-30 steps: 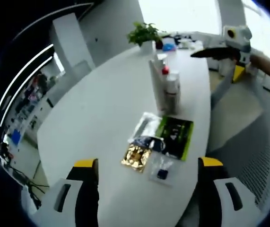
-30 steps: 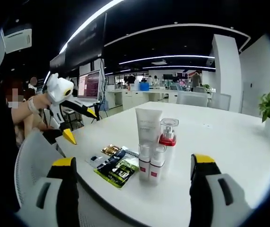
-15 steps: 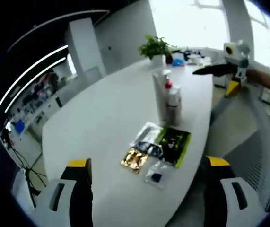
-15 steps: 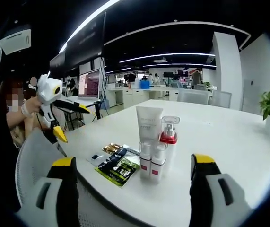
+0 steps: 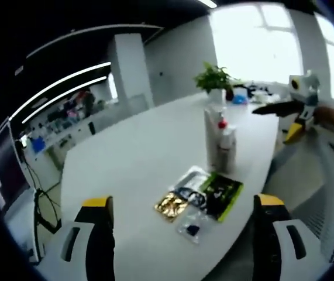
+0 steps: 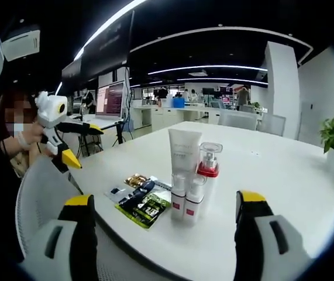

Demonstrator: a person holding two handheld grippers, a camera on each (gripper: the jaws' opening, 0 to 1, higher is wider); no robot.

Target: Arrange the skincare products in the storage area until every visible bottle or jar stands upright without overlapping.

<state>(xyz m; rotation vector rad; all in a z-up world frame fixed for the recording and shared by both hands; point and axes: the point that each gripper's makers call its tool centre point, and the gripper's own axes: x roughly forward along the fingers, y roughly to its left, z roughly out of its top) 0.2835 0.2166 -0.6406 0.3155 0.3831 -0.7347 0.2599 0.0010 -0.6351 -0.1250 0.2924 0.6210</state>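
- One white tube (image 6: 183,153), one red-collared pump bottle (image 6: 208,167) and two small bottles (image 6: 186,199) stand upright.
- Sachets (image 6: 140,201) at 9 o'clock overlap; their count is unclear.
- Left gripper (image 5: 181,234) and right gripper (image 6: 162,231) are wide apart, holding nothing.

Both views look from off the white table's (image 5: 126,170) edge over wide-spread jaws, from opposite sides, sharing the upright bottles (image 6: 191,175) and flat sachets (image 5: 199,196) well ahead, each catching the other gripper (image 6: 58,132) beyond.
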